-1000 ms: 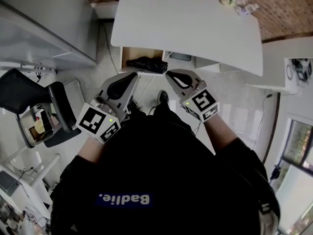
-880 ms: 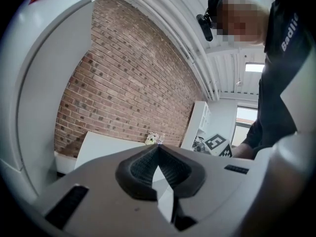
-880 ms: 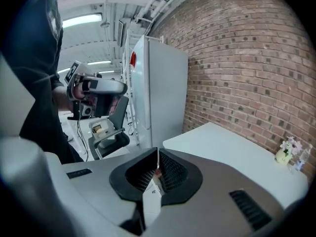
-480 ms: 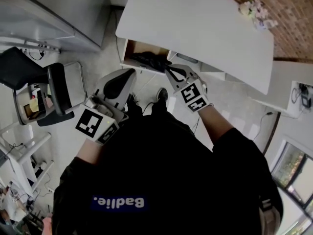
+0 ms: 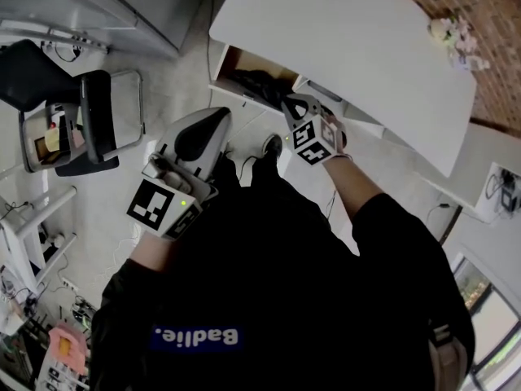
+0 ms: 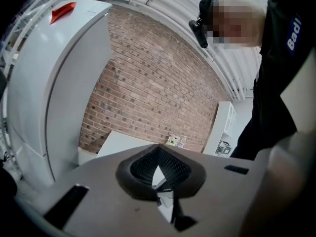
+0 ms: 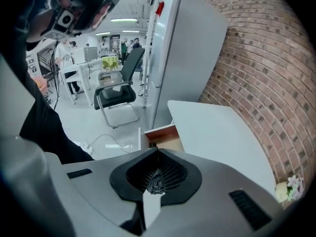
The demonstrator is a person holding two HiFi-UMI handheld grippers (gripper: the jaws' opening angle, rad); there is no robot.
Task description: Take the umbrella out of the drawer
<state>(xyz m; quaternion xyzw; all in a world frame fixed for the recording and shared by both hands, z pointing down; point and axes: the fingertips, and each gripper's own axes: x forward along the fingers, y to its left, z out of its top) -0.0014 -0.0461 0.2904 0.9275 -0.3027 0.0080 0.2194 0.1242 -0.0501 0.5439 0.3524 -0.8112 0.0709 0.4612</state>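
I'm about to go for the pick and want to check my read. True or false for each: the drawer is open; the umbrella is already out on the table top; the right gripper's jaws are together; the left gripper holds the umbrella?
1. The drawer is open. True.
2. The umbrella is already out on the table top. False: it lies inside the drawer, under the edge of the white table.
3. The right gripper has its jaws together. True; it is near the drawer's front.
4. The left gripper holds the umbrella. False: its jaws are together with nothing in them, and it is short of the drawer.
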